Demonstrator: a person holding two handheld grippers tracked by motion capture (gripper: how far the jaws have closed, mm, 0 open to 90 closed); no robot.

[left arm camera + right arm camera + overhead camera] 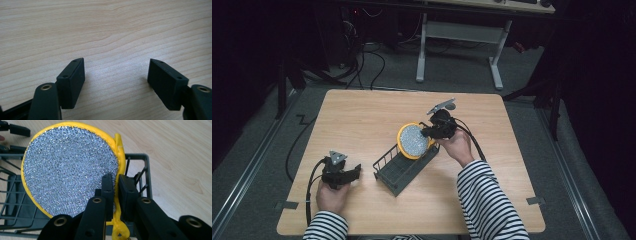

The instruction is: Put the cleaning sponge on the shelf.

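A: Starting at lower left of the high view. The left gripper (354, 172) is lying low on the wooden table (362, 115), with the person's left hand (331, 196) wrapping it from below and a striped sleeve (326, 227) entering at the bottom edge. A cable (310, 185) is looping off its left side.

B: Jaw state there?

A: Standing wide apart. In the left gripper view the two black pads (72, 80) are framing bare wood grain, with nothing between them.

B: Moving right?

A: Just right of that gripper, a dark grey wire rack (404, 167) is sitting near the centre of the frame, running diagonally from lower left to upper right, apart from the left gripper.

B: And the scrubber?

A: The round scouring pad (413, 141), silver mesh with a yellow rim, is standing on edge at the rack's upper-right end. In the right gripper view its mesh face (70, 167) is filling the upper left of the frame, with rack wires showing below and to the right. I cannot tell whether its lower edge is touching the rack floor.

B: Right side?

A: The right gripper (428, 132) is sitting right of centre, held by the right hand (459, 145), and its jaws are pinching narrow on the pad's yellow rim. In the right gripper view the rim is running between the two pads (108, 192) at lower centre.
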